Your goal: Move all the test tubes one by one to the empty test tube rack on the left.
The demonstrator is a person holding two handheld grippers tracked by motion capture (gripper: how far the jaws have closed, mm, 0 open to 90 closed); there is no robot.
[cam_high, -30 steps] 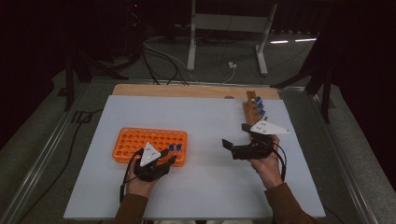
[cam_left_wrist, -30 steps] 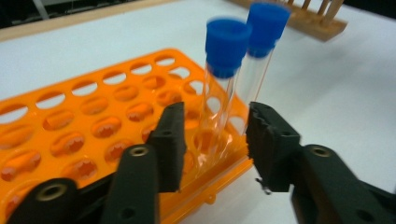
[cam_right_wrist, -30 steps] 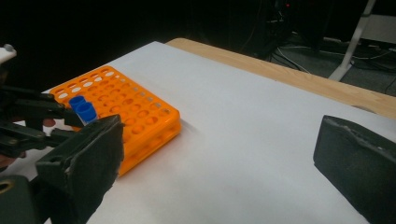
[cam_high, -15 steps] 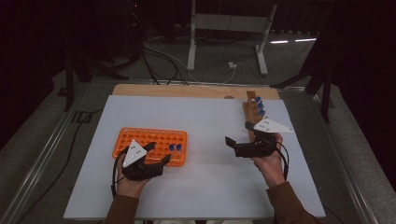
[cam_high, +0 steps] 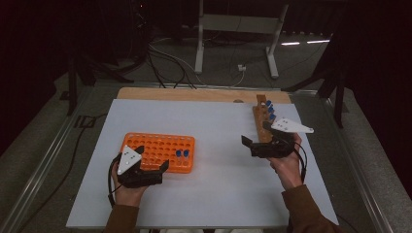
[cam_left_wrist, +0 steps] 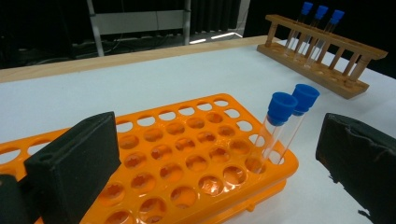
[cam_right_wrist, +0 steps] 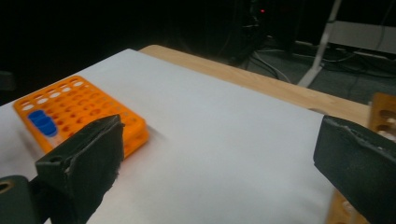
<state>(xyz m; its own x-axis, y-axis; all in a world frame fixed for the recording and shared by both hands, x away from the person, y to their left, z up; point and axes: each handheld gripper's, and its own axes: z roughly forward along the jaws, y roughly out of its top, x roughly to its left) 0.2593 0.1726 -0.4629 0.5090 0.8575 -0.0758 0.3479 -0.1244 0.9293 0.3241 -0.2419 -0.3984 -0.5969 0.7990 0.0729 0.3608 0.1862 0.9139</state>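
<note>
On the white table sheet (cam_high: 214,189), the left gripper (cam_high: 154,170) hovers at the near edge of the flat orange plastic tube rack (cam_high: 155,145), a tray pierced with rows of round wells. Its jaws have just been opening and now stand wide, released, with nothing pressed between the black pads; in the left gripper view the rack (cam_left_wrist: 154,158) lies between and beyond them. Two clear glass test tubes with blue screw caps (cam_left_wrist: 287,114) stand side by side, leaning slightly, in wells at the rack's right end; from above they show as two blue dots (cam_high: 182,154) just ahead of the left gripper. The right gripper (cam_high: 255,144) is held well apart from it, at the near end of the long wooden test-tube stand (cam_high: 262,119) along the table's far right; its jaws are also spread, gripping nothing, as the right gripper view shows over bare sheet. Three more blue-capped tubes (cam_left_wrist: 320,14) stand upright at the far end of that stand. No brand, label or legible writing can be made out on the racks, tubes or grippers.
</note>
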